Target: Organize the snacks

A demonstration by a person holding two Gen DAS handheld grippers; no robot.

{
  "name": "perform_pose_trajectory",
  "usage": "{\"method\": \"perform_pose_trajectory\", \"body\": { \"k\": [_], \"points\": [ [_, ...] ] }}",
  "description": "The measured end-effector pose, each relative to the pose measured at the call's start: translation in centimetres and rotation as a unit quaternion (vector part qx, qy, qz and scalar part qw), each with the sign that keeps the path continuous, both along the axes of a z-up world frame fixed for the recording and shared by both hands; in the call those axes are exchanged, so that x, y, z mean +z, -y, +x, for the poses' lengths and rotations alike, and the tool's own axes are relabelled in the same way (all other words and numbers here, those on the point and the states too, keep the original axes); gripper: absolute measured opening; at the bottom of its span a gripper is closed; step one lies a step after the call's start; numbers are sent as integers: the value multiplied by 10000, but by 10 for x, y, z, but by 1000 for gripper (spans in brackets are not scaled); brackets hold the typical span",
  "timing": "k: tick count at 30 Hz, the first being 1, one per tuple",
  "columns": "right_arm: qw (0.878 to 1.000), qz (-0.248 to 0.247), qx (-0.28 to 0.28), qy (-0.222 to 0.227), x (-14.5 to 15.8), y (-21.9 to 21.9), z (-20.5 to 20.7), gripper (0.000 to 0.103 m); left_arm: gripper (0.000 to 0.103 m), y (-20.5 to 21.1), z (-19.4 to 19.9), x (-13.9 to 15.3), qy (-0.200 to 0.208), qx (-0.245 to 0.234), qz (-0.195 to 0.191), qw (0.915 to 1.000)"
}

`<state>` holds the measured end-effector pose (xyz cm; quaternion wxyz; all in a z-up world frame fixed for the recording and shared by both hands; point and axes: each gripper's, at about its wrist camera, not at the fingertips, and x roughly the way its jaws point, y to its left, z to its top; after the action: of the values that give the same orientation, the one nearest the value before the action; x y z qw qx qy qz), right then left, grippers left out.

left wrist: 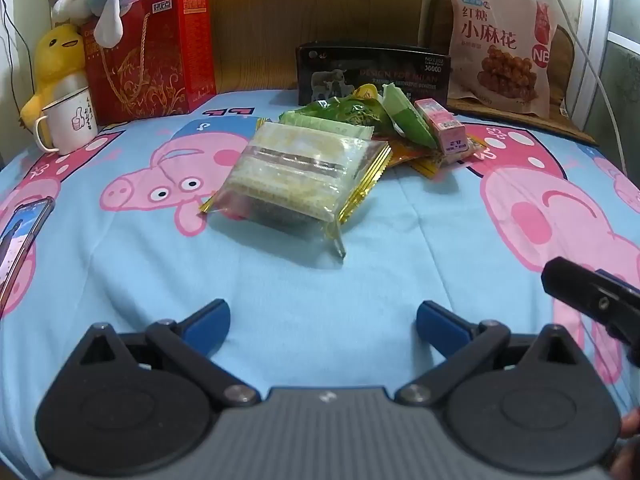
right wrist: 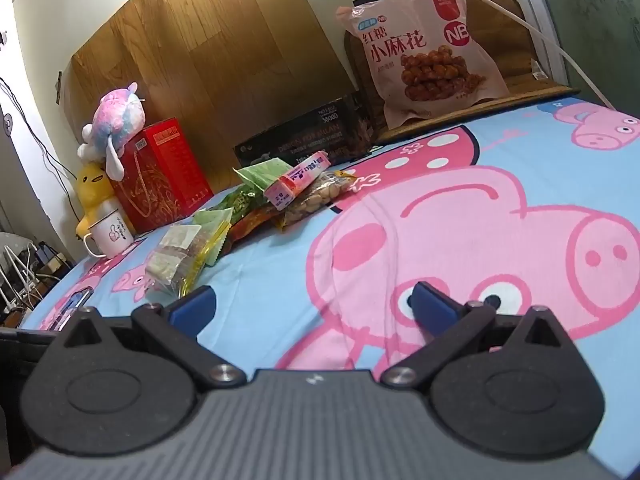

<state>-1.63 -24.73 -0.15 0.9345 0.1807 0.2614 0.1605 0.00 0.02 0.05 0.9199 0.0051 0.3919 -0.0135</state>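
**Snack pile ahead of our spread left gripper**

We hold our left gripper point(left wrist: 322, 326) over the blue cartoon-pig sheet point(left wrist: 360, 248), jaws wide with nothing between them. Ahead lies a clear gold-edged packet point(left wrist: 298, 176), touching green packets point(left wrist: 352, 114) and a small pink box point(left wrist: 442, 130). A black box point(left wrist: 372, 72) stands behind them.

Soft indoor light falls evenly, with a cool bluish cast. Shadows under the wrapped snack pack point(left wrist: 298, 178) are faint. Glare streaks its clear film. Fisheye bending curves the bedsheet point(left wrist: 120, 248) edges; corners darken and blur.
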Motion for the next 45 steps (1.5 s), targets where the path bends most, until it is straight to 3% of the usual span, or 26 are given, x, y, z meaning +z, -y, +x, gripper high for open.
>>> {"method": "perform_pose_trajectory", "body": {
  "k": [7, 27, 35, 39, 45],
  "points": [
    [10000, 7, -3, -33, 0, 1, -3, 103, 103, 3, 4, 2, -22, 6, 48, 10000],
    [10000, 61, -2, 49, -1, 1, -10, 103, 103, -4, -20, -1, 389, -18, -11, 9992],
    [9999, -94, 46, 74, 0, -1, -10, 103, 103, -5, -31, -4, 491, -308, 42, 9983],
    [9999, -67, 121, 18, 3, 0, -6, 102, 103, -20, -33, 1, 407, -517, -235, 9976],
    [9974, -242, 670, 77, 19, -11, 13, 69, 103, -61, -28, 29, 1030, -348, -239, 9938]
  ]
}}
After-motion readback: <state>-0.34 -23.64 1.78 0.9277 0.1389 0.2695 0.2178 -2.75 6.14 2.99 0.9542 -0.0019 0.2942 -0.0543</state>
